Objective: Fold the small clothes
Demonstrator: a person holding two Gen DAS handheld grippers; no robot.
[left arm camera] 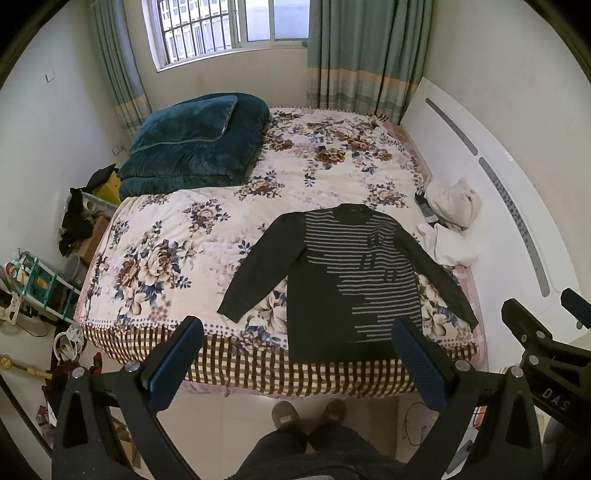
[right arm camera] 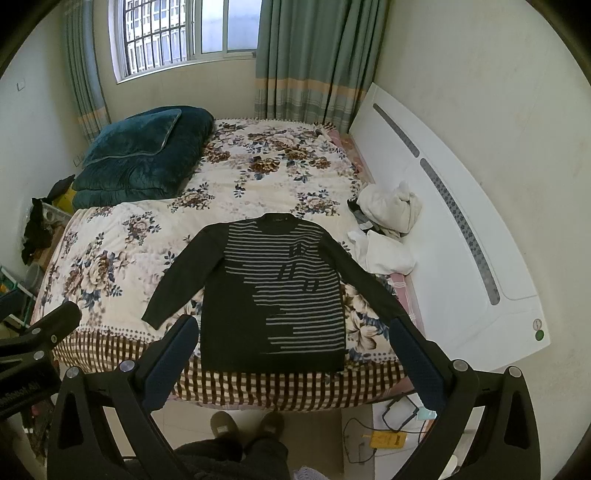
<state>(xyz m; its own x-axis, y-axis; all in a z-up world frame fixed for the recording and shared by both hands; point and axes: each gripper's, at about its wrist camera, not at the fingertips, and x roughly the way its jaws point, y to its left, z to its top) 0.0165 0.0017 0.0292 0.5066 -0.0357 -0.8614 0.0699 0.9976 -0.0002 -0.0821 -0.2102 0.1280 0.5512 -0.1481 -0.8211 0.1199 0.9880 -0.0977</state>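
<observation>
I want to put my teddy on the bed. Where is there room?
The floral bedspread is bare between the teal quilt and the striped sweater, and beyond the sweater's collar toward the curtains. It is crowded by the white clothes pile beside the headboard.

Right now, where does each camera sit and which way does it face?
Left wrist: on the left gripper, held above the floor before the bed's foot edge, facing the window; its open fingers, the person's slippers and the right gripper at the right edge show.
Right wrist: on the right gripper, same stance, further right; open fingers, slippers and the left gripper at the left edge show.
Shared: the sweater spread flat, the blue quilt, the white clothes.
</observation>
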